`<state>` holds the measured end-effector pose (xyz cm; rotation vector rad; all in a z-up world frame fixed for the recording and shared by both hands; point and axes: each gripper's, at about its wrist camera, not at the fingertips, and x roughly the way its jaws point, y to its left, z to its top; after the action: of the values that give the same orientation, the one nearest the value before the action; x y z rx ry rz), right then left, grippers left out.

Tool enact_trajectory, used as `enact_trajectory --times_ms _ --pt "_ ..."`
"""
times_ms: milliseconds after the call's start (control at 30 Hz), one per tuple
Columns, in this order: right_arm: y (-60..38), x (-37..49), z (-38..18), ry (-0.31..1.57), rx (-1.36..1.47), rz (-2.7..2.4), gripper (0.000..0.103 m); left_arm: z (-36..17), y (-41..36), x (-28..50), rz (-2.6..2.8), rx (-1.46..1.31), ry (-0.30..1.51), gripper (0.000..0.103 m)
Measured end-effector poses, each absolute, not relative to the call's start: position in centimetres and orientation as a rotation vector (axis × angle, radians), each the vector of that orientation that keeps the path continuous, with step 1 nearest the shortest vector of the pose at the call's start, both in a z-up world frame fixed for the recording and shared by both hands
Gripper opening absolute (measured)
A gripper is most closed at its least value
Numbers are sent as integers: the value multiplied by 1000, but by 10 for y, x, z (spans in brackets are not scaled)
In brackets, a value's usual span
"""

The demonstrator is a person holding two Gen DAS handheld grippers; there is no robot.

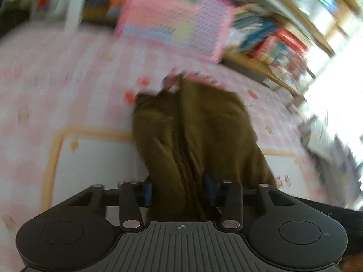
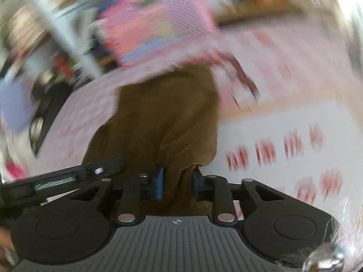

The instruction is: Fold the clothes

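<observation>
- The olive-brown garment (image 1: 195, 131) (image 2: 168, 117), soft and creased, hangs bunched above a pink checked bed cover (image 1: 68, 86) (image 2: 283, 52).
- The left claw (image 1: 179, 189) pinches its gathered edge.
- The right claw (image 2: 177, 182) clamps another fold.
- Both views are motion-blurred.

- A bed cover (image 1: 74, 72), pink-and-white checked, fills the left and centre of the left wrist view; both views are smeared by motion blur.
- A white panel (image 1: 99, 158) with an orange border sits in the cover's lower left part, small red marks scattered nearby.
- An olive-brown garment (image 1: 199, 122) runs up the middle, its far end reaching the checked area; whether it rests there is unclear.
- A pink mesh basket (image 1: 179, 15) stands at the top centre, at the cover's far edge.
</observation>
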<state>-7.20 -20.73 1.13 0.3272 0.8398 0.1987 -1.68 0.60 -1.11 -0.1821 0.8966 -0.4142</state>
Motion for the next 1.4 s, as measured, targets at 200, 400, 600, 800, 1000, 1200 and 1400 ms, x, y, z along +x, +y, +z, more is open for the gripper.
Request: enact_trajectory --times_ms 200,400,600,800,1000,1200,1400 --pt "-235 -64 -1 906 432 210 21 -14 12 -14 -417 -248 946 41" --pt "-261 -50 -18 988 557 194 50 -31 26 -1 -394 -412 1039 68" --pt "-271 -29 -38 1048 690 251 61 -44 27 14 -402 -504 1069 76" --pt "-266 -26 -34 1040 672 287 31 -40 10 13 -379 -403 1048 47" --pt "-259 -31 -24 1040 581 290 28 -26 -4 2 -398 -255 999 37" --pt "-266 -28 -26 1062 636 287 46 -37 12 14 -401 -405 1065 53" --pt "-273 -14 -37 1082 744 312 56 -47 14 21 -381 -493 1079 63"
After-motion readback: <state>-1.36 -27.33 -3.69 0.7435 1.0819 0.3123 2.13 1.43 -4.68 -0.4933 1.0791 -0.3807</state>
